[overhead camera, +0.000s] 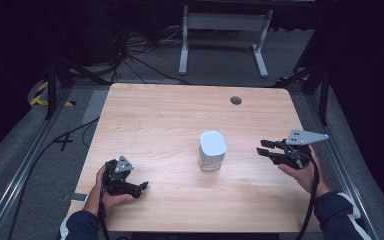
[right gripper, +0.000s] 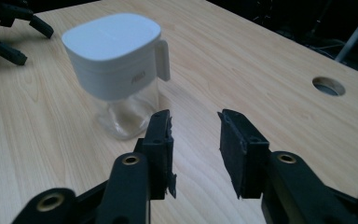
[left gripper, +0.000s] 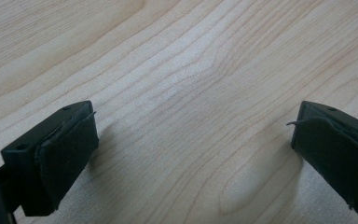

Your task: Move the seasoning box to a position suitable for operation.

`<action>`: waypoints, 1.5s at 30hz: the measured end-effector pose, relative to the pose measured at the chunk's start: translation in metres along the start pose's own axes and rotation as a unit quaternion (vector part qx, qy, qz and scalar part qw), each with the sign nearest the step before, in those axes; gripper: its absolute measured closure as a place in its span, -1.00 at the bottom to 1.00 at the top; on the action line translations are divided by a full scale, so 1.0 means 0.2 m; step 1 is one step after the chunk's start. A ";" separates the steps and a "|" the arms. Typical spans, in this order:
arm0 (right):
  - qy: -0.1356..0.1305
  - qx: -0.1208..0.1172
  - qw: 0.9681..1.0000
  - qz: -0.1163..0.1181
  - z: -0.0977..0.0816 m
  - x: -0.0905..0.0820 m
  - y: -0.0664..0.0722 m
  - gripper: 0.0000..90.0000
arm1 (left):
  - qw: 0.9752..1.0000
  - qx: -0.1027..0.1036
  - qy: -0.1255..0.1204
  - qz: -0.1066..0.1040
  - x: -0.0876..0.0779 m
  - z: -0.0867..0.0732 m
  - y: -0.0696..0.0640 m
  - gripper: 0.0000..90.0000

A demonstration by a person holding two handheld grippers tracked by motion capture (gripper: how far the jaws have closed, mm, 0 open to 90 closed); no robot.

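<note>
High view: clear jar [overhead camera: 212, 152] with a white lid [overhead camera: 213, 144] stands upright near the middle of the wooden desk [overhead camera: 170, 120], nothing touching it. Left gripper [overhead camera: 143, 186] sits well to the left of the jar and nearer the person, held in the left hand [overhead camera: 111, 192], low over the desk, jaws pointing toward the jar side. Right gripper [overhead camera: 263, 147] is to the right of the jar, held in the right hand [overhead camera: 300, 172], grey three-cornered plate [overhead camera: 306, 136] on top, jaws aimed at the jar with a clear gap of bare desk between. Round grommet hole [overhead camera: 236, 100] lies beyond the jar, toward the far edge. Floor behind the desk has cables [overhead camera: 135, 55] and a white table frame [overhead camera: 224, 30].

Left gripper view: jaws wide apart, nothing between them, just wood grain of the desk [left gripper: 186, 93] below; left gripper [left gripper: 191, 154] empty.

Right gripper view: right gripper [right gripper: 196, 140] jaws parted, empty, not touching the jar [right gripper: 130, 109]. Jar is just ahead and left of the jaws, white lid [right gripper: 112, 46] with a small side tab [right gripper: 163, 59], glass body looks empty. Left gripper [right gripper: 9, 32] shows beyond the jar at top left. Grommet hole [right gripper: 328, 86] off to the right of the jar.
</note>
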State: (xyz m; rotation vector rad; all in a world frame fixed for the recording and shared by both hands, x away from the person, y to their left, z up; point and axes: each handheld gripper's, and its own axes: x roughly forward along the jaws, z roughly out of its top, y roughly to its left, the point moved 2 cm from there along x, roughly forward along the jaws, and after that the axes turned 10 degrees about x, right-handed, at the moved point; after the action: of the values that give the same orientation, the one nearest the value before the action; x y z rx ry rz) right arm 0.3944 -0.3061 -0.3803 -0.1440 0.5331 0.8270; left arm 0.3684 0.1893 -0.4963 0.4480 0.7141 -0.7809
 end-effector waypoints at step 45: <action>0.039 -0.071 0.993 0.088 0.38 0.60 0.17 1.00 | 1.000 0.007 -0.015 -0.004 0.00 0.04 -0.13 -0.75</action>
State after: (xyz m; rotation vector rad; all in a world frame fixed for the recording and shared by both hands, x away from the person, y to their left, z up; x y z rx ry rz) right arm 0.4665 -0.1778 -0.3724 -0.2626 0.5654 1.0344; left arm 0.3526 0.1686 -0.4948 0.4453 0.6841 -0.7994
